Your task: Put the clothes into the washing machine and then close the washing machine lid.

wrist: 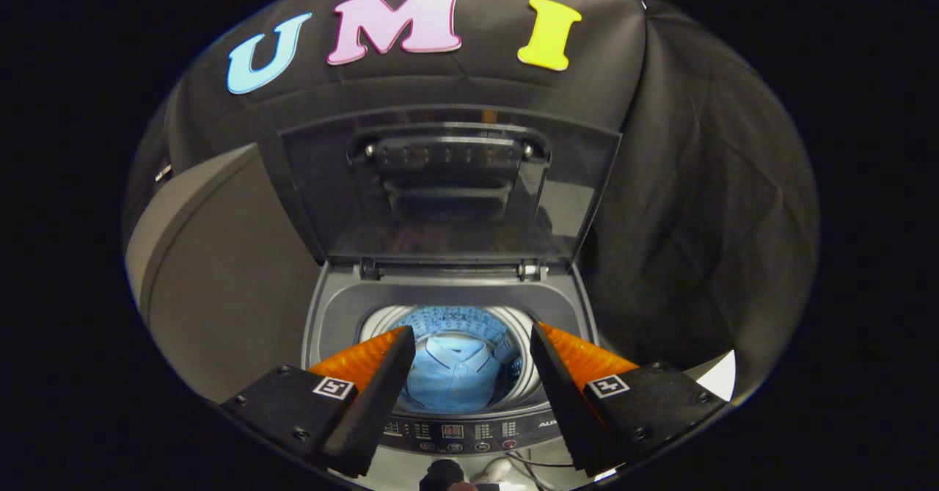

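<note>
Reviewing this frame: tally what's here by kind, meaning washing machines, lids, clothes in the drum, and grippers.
Washing machine: 1
Lid, standing open: 1
Shirt in the drum, light blue: 1
Gripper, fingers open above the drum, holding nothing: 1
Total: 4

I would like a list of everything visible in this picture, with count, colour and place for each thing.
washing machine: one, grey, below and ahead of the fingers, top open
lid: one, dark and see-through, standing upright at the back of the washing machine
shirt: one, light blue with a collar, lying inside the drum, seen between the fingers
control panel: one, dark, on the near edge of the washing machine
gripper: one, fingers wide open above the drum, holding nothing
</note>
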Available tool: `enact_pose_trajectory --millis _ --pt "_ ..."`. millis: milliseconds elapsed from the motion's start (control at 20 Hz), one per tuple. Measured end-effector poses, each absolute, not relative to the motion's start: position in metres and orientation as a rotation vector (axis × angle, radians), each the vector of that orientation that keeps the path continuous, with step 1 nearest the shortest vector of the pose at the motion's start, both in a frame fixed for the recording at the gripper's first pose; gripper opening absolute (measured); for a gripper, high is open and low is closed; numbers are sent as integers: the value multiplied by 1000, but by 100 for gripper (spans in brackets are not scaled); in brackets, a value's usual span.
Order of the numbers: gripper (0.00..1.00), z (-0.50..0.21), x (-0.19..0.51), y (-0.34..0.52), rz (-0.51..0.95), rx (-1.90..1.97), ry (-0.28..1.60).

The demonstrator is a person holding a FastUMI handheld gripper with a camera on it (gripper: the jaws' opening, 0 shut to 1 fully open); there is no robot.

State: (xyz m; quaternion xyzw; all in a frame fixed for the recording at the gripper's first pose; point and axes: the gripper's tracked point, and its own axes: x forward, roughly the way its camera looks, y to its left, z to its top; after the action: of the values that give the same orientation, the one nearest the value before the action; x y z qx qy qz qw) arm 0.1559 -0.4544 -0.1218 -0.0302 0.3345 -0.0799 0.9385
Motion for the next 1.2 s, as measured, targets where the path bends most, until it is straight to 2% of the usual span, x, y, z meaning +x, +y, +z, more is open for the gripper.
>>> enact_pose_trajectory --millis 550,850,1200 --pt "99 2 218 -450 -164 -54 454" --pt "99 22 269 -450 -177 -40 420" --pt "99 4 341 -455 -200 -39 477"
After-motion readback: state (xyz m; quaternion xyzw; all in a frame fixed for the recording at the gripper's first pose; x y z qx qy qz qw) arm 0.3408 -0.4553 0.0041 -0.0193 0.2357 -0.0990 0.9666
